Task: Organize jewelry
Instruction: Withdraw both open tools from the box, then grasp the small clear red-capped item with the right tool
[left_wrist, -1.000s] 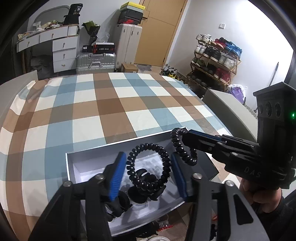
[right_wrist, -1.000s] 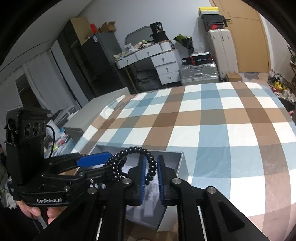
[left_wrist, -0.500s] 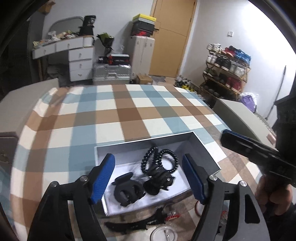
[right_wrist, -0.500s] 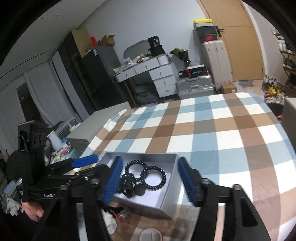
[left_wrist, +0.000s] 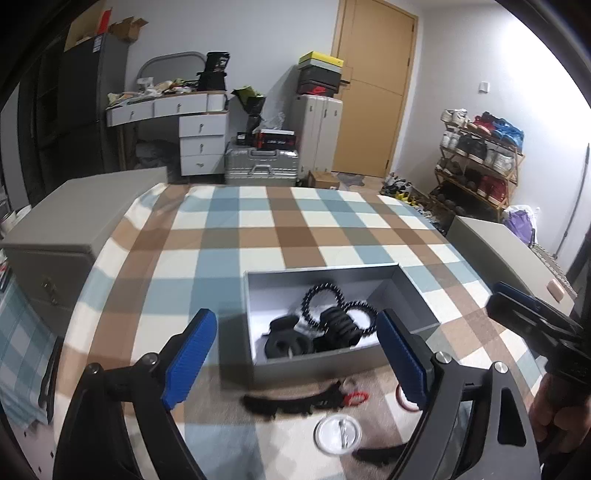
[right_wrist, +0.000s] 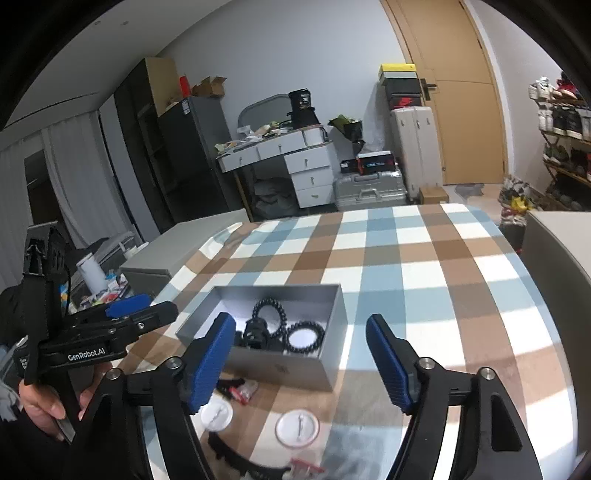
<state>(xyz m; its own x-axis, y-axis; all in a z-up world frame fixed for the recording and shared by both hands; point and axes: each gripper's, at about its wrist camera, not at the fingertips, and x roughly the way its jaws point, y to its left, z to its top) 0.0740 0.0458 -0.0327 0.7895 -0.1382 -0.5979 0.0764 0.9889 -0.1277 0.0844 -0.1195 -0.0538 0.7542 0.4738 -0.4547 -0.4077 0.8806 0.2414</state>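
A grey open box (left_wrist: 417, 299) (right_wrist: 332, 365) sits on the checked cloth. Inside lie black coil bracelets (left_wrist: 321, 299) (right_wrist: 306, 336) and black hair clips (left_wrist: 284, 338) (right_wrist: 256, 332). My left gripper (left_wrist: 295, 358) is open and empty, raised above the box's near side. My right gripper (right_wrist: 303, 365) is open and empty, raised behind the box. In front of the box lie a black comb-like clip (left_wrist: 291, 400) (right_wrist: 236, 456), a small red item (left_wrist: 356, 397) (right_wrist: 243, 389) and round clear lids (left_wrist: 338, 432) (right_wrist: 297, 428).
The checked cloth (left_wrist: 295, 229) covers a table. Grey cabinets stand to the left (left_wrist: 66, 221) and right (left_wrist: 509, 251). A desk, suitcases and a shoe rack stand far behind.
Both grippers opened and let the coil bracelet drop into the box. Both then pulled up and back from the box.
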